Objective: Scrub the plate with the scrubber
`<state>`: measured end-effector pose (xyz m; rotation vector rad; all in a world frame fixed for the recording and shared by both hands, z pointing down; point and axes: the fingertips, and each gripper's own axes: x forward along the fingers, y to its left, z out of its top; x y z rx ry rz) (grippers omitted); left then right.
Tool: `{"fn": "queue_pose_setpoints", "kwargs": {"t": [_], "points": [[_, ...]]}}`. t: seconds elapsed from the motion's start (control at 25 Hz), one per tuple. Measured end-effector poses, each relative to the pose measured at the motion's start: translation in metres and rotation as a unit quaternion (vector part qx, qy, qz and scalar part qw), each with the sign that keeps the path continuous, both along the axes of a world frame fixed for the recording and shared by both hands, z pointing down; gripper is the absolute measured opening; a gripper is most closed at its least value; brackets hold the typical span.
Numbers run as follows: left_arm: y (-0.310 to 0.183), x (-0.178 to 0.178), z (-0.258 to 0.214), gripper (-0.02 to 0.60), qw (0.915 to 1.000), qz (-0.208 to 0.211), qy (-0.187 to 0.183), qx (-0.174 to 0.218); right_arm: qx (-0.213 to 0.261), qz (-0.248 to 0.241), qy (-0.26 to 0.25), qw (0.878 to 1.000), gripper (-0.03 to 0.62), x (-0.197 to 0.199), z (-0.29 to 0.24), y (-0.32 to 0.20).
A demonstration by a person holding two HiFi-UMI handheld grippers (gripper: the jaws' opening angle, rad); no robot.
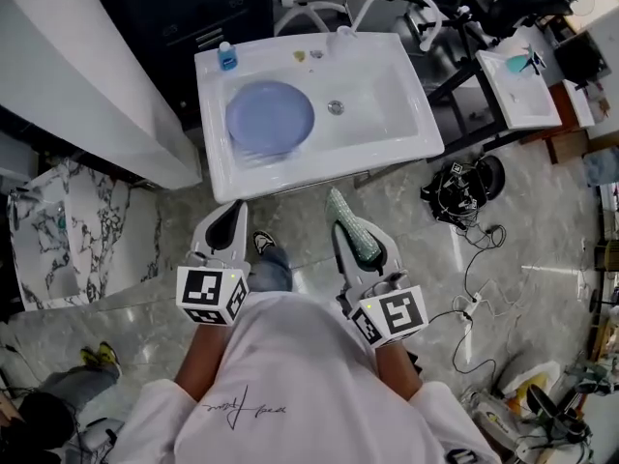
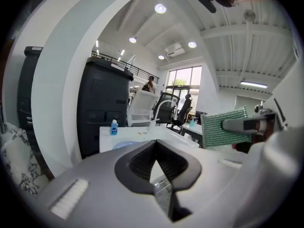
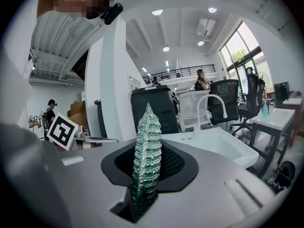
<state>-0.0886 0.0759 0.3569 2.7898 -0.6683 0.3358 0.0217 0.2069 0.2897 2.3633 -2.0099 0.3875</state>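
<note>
The plate [image 1: 270,117] lies flat in the left part of the white sink [image 1: 392,124], well ahead of both your grippers. Your right gripper [image 1: 354,244] pinches the green scrubber [image 3: 146,146] upright between its jaws, above the floor just short of the sink's front edge. Your left gripper [image 1: 229,226] has its jaws pressed together on nothing, level with the right one. A small blue bottle [image 1: 227,56] stands on the sink's back left corner.

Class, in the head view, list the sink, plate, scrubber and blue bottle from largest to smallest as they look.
1. sink
2. plate
3. scrubber, held nearer the camera, so it looks enlarged
4. blue bottle
</note>
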Motion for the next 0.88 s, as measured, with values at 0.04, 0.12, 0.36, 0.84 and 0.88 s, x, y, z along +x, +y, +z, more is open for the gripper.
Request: {"fn": "queue_pose_setpoints", "kwargs": {"t": [0.04,0.12,0.36,0.84,0.88], "points": [[-0.008,0.005,0.001,0.054,1.0,-0.002,-0.002,-0.001,-0.002,-0.005,0.0,1.0,0.063,0.004,0.001,-0.009],[-0.021,0.014,0.004,0.054,1.0,-0.004,-0.005,-0.005,-0.007,-0.013,-0.004,1.0,0.064,0.012,0.003,-0.024],[-0.05,0.034,0.015,0.054,0.9997,0.003,-0.014,-0.022,-0.018,-0.043,-0.003,0.999,0.063,0.021,0.01,-0.068],[-0.088,0.051,0.036,0.054,0.9986,-0.012,-0.04,-0.034,-0.047,-0.098,0.036,0.993,0.064,0.037,0.019,-0.12],[-0.09,0.052,0.037,0.054,0.9983,-0.016,-0.036,-0.042,-0.052,-0.094,0.04,0.993,0.064,0.041,0.019,-0.123]]}}
